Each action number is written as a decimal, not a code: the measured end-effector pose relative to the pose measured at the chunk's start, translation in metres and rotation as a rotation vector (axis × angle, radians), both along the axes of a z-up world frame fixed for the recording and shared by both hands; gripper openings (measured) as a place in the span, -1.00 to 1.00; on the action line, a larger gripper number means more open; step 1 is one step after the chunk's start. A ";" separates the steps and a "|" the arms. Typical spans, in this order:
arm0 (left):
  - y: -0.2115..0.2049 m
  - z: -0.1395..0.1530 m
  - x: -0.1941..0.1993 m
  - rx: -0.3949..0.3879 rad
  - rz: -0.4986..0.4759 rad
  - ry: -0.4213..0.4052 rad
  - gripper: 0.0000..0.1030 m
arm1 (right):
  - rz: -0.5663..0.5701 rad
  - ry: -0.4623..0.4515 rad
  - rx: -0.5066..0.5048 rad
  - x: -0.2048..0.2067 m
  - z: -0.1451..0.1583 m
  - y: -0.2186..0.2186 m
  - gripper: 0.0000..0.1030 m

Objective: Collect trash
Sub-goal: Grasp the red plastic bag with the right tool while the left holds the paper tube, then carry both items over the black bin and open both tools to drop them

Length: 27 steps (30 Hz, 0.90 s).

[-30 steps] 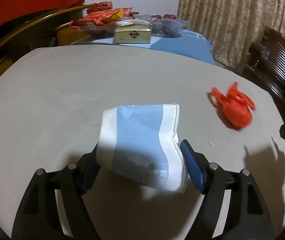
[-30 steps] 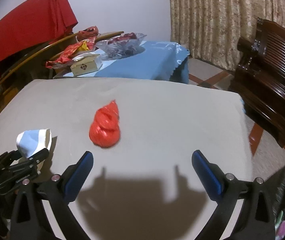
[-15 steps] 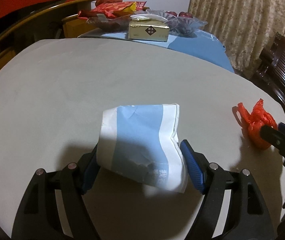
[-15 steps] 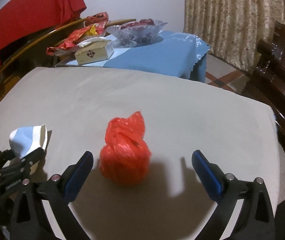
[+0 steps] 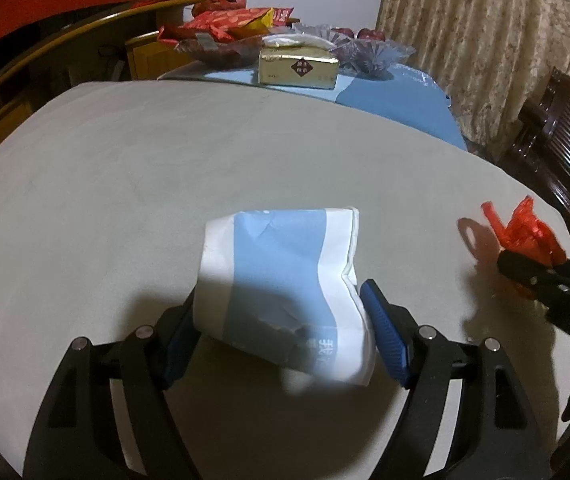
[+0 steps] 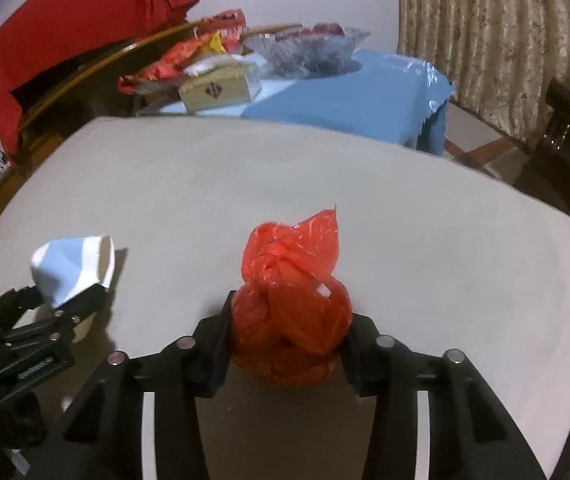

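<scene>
The white and blue paper cup lies tipped between the fingers of the left gripper, its long axis running away from the camera and slightly to the right in the left wrist view, so that one end points across the grey table and the other sits low, near the camera. The right wrist view shows its open mouth at the far end, facing away from the gripper. Its printed side (a broad blue band with some characters near the lower edge) faces up. The blue pads press against both sides of the cup, and the wall looks dented on the right where the pad bears in, so the left gripper stands fairly wide but clamped on the cup, which is held over the near part of the table.

The red plastic bag is knotted into a lump, with its twisted tail pointing up and away toward the far side of the table; its long axis runs roughly along the line of the fingers. It sits on the near middle of the table in the right wrist view, right between the fingers of the right gripper. The jaws are closing on it, and both inner faces already touch the bag's sides.

Beyond the grey table stands a blue-covered table bearing a tissue box.
</scene>
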<state>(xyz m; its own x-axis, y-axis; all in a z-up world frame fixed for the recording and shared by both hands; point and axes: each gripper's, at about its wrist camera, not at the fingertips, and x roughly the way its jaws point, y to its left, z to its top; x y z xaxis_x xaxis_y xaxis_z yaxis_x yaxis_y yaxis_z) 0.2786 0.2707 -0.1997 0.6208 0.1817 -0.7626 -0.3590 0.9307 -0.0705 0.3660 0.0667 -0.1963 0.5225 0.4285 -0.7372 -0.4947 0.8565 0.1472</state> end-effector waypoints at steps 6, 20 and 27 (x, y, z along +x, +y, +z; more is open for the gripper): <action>-0.012 0.017 -0.008 0.012 -0.021 -0.036 0.43 | -0.005 -0.027 0.024 -0.013 0.020 -0.007 -0.13; -0.056 0.052 -0.049 0.022 -0.084 -0.088 0.43 | -0.060 -0.026 0.080 -0.056 0.041 -0.055 -0.13; -0.083 0.070 -0.070 0.032 -0.128 -0.115 0.43 | -0.088 -0.039 0.102 -0.089 0.055 -0.081 -0.13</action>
